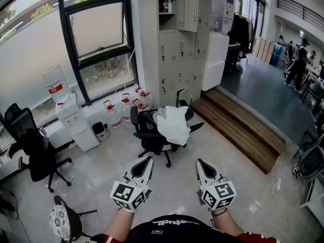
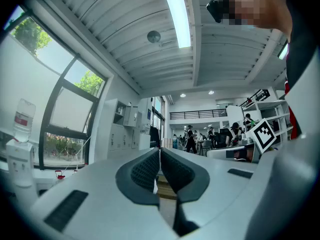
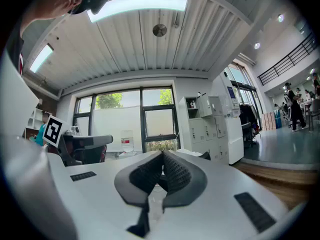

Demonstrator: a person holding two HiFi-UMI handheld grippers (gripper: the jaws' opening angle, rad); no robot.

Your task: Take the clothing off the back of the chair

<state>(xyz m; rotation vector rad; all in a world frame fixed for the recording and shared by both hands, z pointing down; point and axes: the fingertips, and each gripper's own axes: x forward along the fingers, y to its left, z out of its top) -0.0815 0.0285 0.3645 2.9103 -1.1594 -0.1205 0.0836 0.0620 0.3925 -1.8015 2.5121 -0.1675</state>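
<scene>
Nearest, the left gripper (image 1: pixel 146 159) and the right gripper (image 1: pixel 201 162) are held low, level and side by side, each with its jaws pressed together on nothing. They are judged to be carried shut only because nothing is yet within reach. The clothing (image 1: pixel 173 124), a white garment, is draped over the back of the chair (image 1: pixel 146 134), well ahead of both grippers and just before the lockers (image 1: pixel 182 44). The jaws must be spread before it can be pinched.
</scene>
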